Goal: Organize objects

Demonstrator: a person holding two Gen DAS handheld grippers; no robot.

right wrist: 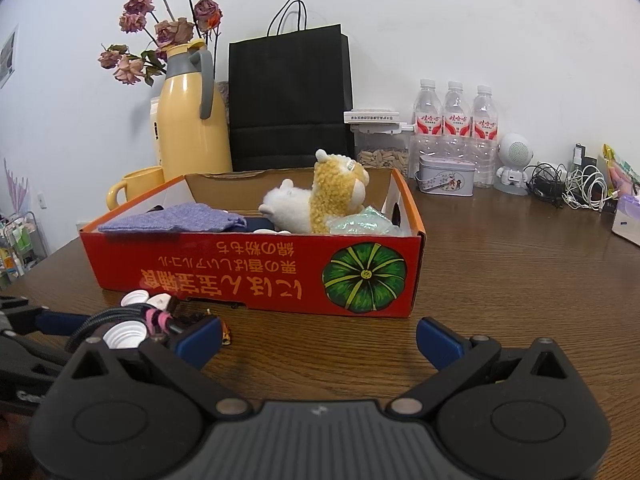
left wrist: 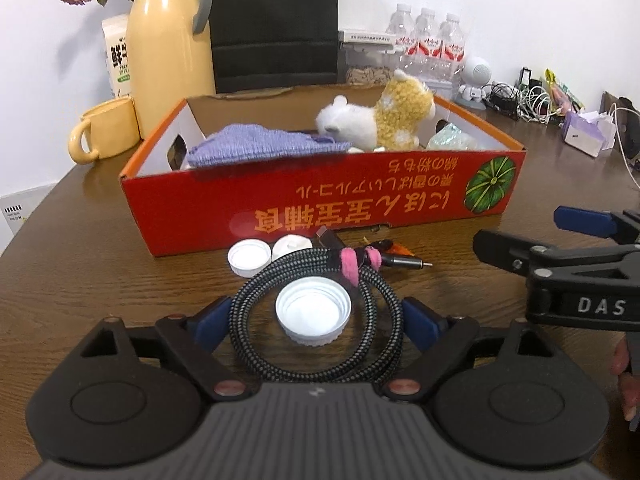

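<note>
We are straddling the coiled black braided cable (left wrist: 316, 316) on the brown wooden bench (left wrist: 100, 248) with the left gripper (left wrist: 316, 320), fingers spread, pads apparently not touching. The white ribbed bottle cap (left wrist: 313, 312) inside the coil risks spilling out on lifting. The right gripper (right wrist: 318, 340) is hovering spread, empty. The red cardboard box (left wrist: 320, 200), just behind, is obstructing forward travel.

Bare table (right wrist: 500, 280) right of box (right wrist: 256, 272), clutter along wall
</note>
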